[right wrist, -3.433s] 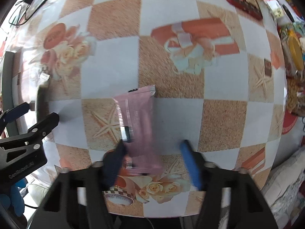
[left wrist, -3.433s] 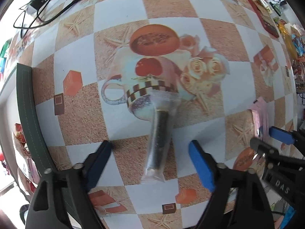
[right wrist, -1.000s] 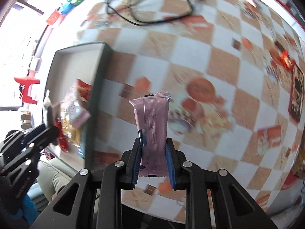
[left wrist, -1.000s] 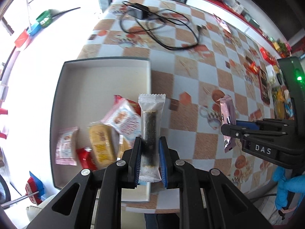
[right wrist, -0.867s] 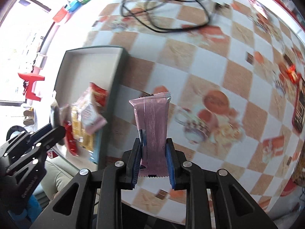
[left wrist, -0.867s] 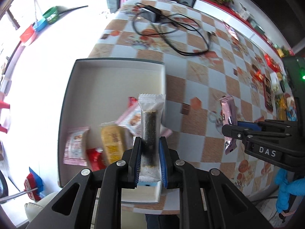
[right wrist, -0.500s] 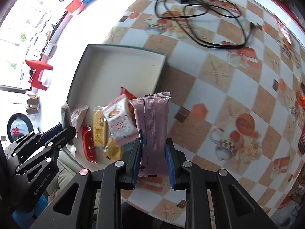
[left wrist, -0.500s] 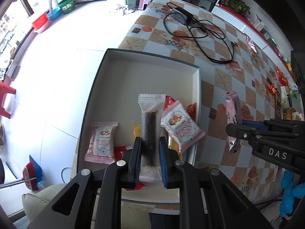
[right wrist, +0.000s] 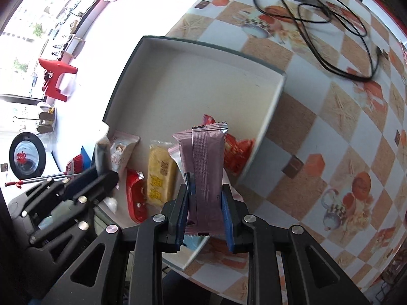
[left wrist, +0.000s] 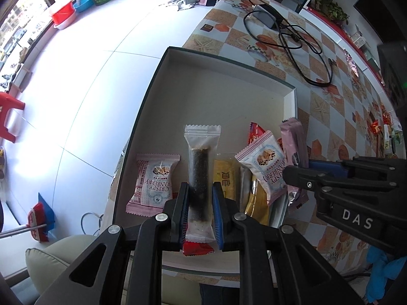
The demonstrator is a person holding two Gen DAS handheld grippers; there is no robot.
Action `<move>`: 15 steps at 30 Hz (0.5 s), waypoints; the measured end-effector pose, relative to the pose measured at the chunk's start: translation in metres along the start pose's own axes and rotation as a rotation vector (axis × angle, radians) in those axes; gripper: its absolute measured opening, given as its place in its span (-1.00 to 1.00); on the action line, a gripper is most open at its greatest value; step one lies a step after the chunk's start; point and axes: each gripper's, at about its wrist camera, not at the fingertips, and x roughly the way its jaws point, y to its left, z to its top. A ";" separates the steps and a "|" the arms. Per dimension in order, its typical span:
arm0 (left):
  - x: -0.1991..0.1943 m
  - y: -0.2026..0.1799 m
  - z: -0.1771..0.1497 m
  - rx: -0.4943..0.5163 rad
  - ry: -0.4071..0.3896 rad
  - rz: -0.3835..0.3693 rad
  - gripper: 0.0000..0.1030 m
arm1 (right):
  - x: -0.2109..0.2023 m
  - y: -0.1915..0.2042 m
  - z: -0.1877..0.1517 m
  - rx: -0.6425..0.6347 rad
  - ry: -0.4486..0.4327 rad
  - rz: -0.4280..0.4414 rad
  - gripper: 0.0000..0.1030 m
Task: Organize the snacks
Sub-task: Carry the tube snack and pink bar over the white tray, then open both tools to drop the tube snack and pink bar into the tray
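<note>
While the left wrist view is taken first, the left gripper (left wrist: 200, 203) is seen closed on a seaweed roll (left wrist: 200, 175), a long clear wrapper with crimped white ends and a dark, speckled stick inside, held upright above the tray (left wrist: 229, 76). In the near end of that white, dark-rimmed tray, 2 pink-and-white packets are lying, each printed "CRISPY ... RANBERRY" (the first letter is cut off): a left cranberry packet (left wrist: 154, 181) and a right cranberry packet (left wrist: 267, 167), the latter propped over a yellow packet (left wrist: 225, 178). A red wrapper (left wrist: 197, 248) is partly covered below the blue pads. At the right, the right gripper (left wrist: 296, 169) is seen side-on with a pink bar (left wrist: 292, 145) pinched between its fingers.

From the right wrist view, the right gripper (right wrist: 205, 204) is shown clamped on the pink bar (right wrist: 203, 165), whose ribbed back seam and silvery crimped top edge are turned to the camera; it is held over the tray's (right wrist: 198, 45) near right corner. Only here is a red-orange packet (right wrist: 237, 151) shown behind the bar, against the tray wall. A black cable (right wrist: 330, 23) is seen on the checked tablecloth (right wrist: 330, 127) in both views.
</note>
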 end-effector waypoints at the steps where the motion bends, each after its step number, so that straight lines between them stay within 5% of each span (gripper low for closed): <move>1: 0.002 -0.001 0.001 0.002 0.005 0.000 -0.62 | 0.000 0.002 0.003 -0.002 -0.002 -0.003 -0.50; 15: 0.019 -0.002 0.002 0.015 0.041 0.020 -0.55 | 0.008 0.015 0.031 0.000 -0.007 -0.028 -0.49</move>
